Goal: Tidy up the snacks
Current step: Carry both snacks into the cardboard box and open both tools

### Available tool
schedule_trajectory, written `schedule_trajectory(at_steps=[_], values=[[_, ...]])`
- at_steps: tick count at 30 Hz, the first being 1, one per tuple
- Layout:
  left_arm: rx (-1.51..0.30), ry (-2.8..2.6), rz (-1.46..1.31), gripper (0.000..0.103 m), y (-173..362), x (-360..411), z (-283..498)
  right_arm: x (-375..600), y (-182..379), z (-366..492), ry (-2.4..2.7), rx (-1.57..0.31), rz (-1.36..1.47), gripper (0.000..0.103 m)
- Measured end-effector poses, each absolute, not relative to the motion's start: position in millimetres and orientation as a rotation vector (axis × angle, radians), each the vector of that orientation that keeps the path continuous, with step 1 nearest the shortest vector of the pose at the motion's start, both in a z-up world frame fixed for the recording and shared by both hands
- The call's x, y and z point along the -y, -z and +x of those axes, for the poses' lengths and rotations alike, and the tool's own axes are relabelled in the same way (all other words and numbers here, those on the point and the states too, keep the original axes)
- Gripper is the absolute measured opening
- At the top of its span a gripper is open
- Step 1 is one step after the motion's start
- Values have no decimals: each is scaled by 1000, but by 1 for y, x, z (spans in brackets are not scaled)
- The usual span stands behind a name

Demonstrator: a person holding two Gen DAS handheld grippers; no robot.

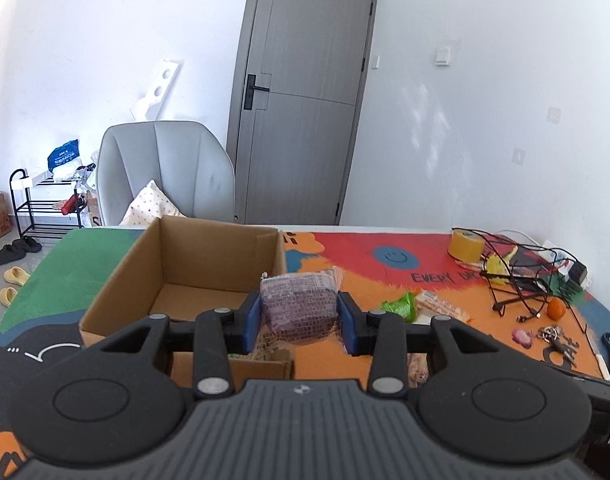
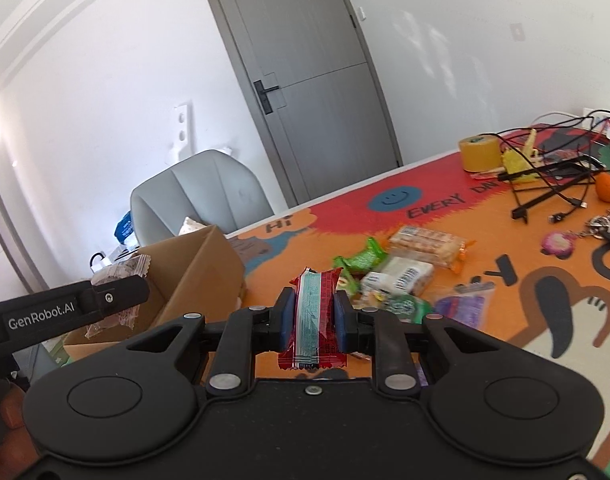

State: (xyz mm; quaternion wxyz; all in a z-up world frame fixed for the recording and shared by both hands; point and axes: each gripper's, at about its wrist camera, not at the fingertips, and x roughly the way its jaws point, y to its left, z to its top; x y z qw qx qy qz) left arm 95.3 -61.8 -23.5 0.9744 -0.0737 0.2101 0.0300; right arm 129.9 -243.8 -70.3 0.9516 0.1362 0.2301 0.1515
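My left gripper (image 1: 299, 316) is shut on a clear packet with a purple snack (image 1: 299, 304), held above the right wall of the open cardboard box (image 1: 117, 280). The box looks empty inside. In the right wrist view the left gripper (image 2: 105, 300) reaches over the box (image 2: 209, 272) with the same packet (image 2: 123, 270). My right gripper (image 2: 313, 316) is shut on a red and teal snack bar (image 2: 315, 316), held above the table just right of the box. Loose snacks lie on the mat: a green packet (image 2: 363, 258), a cracker pack (image 2: 427, 244), a white packet (image 2: 401, 276).
The table carries a colourful mat (image 2: 505, 280). At its far right stand a yellow tape roll (image 1: 467, 246), tangled black cables and a stand (image 1: 521, 280), an orange (image 1: 556, 308) and keys (image 1: 553, 336). A grey chair (image 1: 165, 172) sits behind the box.
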Motion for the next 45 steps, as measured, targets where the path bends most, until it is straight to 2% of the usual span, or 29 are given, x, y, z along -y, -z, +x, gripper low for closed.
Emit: schedule_trajectory(at_steps=[26,29,31,34,42,44,45], values=[[-415,-210,-248,40,31,-34,134,156,52,163,-444,-451,227,22],[-433,-218,-275,45,33,-43,137,148,51,168,-454,-454,223,22],[-431,-215,-282,54,32,-47,134,143,51,172,-460,-459,225,22],[-410,-220,-270,61,30,-50,127,136,51,176,-468,-464,228,22],[-408,-259,-290,66,25,-61,117,123,47,181,-497,-458,245,23],[-412,-273,-296,69,26,-65,115,122,45,182,-512,-447,261,26],[-413,-279,-299,73,26,-66,113,123,45,182,-515,-447,268,32]])
